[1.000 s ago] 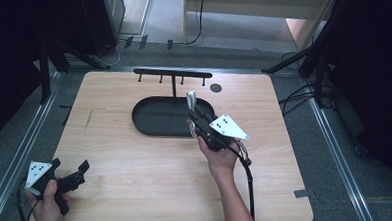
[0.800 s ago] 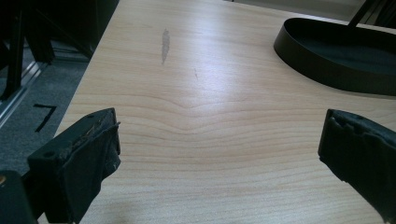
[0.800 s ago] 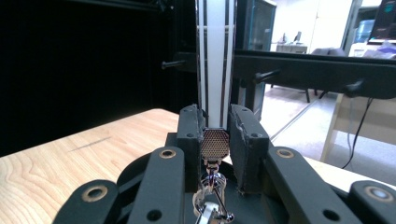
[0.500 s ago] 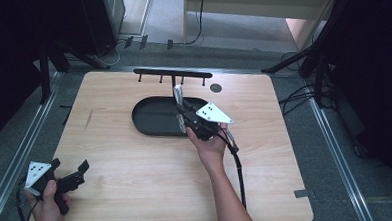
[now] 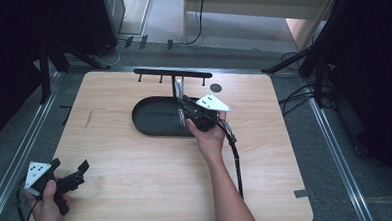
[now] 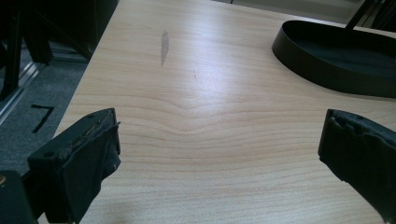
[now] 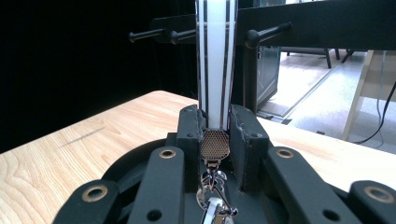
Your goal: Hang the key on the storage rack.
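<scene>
Overhead, the right gripper [image 5: 180, 107] hangs above the black oval metal tray [image 5: 152, 117] near the far edge of the pale wooden table [image 5: 136, 163], its jaws clamped on a white strap with dark stripes [image 5: 178, 86] that rises toward the black hook rack with short pegs [image 5: 172, 73] behind the tray. The right hand [image 5: 210, 135] grips the tool from the near side, its cable trailing back along the forearm. A small dark round disc [image 5: 215, 88] lies on the tabletop just right of the rack.

Well apart, at the table's near-left corner, the left gripper [image 5: 69, 173] rests in the left hand [image 5: 45, 204], jaws spread wide with nothing between them.

Up close, the right gripper view reveals what the high view cannot: a perforated metal tab [image 7: 215, 142] at the strap's [image 7: 215, 60] lower end, pinched between the jaws, with a silver clasp [image 7: 212, 186] hanging below it, and the rack's pegs [image 7: 261, 35] directly behind. The left gripper view shows a grey smudge [image 6: 164, 44] on the wood and the tray's wall [image 6: 327, 70] at upper right.
</scene>
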Motion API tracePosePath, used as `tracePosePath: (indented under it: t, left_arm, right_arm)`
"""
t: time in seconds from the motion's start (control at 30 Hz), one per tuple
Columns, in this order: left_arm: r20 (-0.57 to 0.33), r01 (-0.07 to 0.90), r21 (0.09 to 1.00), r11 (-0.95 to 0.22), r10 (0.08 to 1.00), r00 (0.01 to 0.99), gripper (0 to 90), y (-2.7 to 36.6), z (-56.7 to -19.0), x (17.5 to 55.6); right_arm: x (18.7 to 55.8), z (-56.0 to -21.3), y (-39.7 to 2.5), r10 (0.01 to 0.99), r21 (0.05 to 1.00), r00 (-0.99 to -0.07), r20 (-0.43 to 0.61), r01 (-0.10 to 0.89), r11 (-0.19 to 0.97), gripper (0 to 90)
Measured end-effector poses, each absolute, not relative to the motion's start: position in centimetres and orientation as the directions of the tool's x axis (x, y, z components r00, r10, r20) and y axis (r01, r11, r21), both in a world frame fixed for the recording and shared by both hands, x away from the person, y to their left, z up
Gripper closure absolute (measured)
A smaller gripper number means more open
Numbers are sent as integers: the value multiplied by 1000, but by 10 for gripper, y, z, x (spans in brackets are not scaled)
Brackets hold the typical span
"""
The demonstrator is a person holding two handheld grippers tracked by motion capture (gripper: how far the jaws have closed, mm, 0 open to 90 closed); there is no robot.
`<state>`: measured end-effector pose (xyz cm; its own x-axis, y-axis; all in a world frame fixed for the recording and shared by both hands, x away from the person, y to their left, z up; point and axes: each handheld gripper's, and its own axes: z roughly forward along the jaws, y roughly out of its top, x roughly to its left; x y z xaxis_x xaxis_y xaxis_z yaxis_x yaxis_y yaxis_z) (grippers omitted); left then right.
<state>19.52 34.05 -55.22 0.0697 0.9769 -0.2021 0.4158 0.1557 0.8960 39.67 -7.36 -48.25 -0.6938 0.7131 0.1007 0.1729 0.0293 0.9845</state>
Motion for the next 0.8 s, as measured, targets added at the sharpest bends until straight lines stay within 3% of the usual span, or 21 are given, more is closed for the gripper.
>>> tracePosePath:
  t: [0.37, 0.8]
  left_arm:
    - [-203, 415, 896, 156, 977, 69, 0, 340, -552, 195]
    - [-201, 415, 897, 155, 977, 70, 0, 341, -552, 195]
  right_arm:
    - [405, -485, -78, 704, 974, -689, 171, 225, -18, 757]
    - [411, -485, -83, 754, 961, -610, 242, 260, -97, 745]
